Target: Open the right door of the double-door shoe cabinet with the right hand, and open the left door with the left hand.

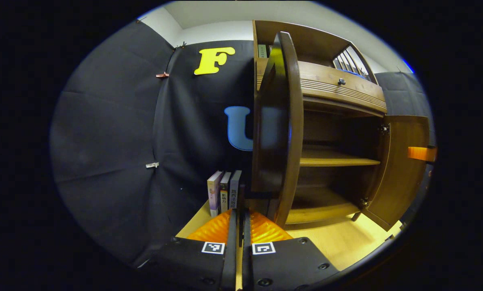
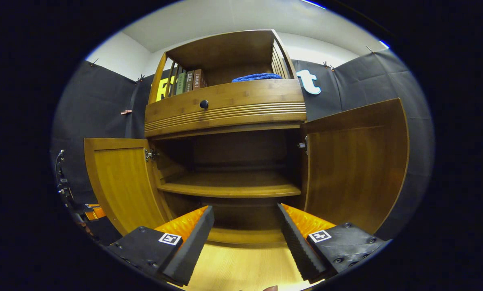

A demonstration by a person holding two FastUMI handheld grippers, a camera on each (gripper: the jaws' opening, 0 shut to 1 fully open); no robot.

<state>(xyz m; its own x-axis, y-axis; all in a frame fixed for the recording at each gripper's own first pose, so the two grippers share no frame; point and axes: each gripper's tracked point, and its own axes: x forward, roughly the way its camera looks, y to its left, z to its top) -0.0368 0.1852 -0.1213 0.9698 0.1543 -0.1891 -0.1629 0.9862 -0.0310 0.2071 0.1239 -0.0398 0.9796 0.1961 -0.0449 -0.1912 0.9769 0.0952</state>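
Nearest, the left gripper [image 1: 240, 216] was seen closed on nothing beside the left door [image 1: 284, 129]; the right gripper [image 2: 245, 220] was held open before the cabinet [image 2: 225, 107], both doors swung wide.

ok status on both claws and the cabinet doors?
Left claw shut, empty, near left door. Right claw open, facing shelves. Left door, right door both open. Nothing blocking.

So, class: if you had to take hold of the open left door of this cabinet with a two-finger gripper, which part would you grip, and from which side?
Probably the left door by its free vertical edge, away from the hinge. No handle shows on its flat inner face, while that edge is a thin slab that two fingers could straddle. Come at it edge-on from the cabinet's front, as the left gripper is placed now.
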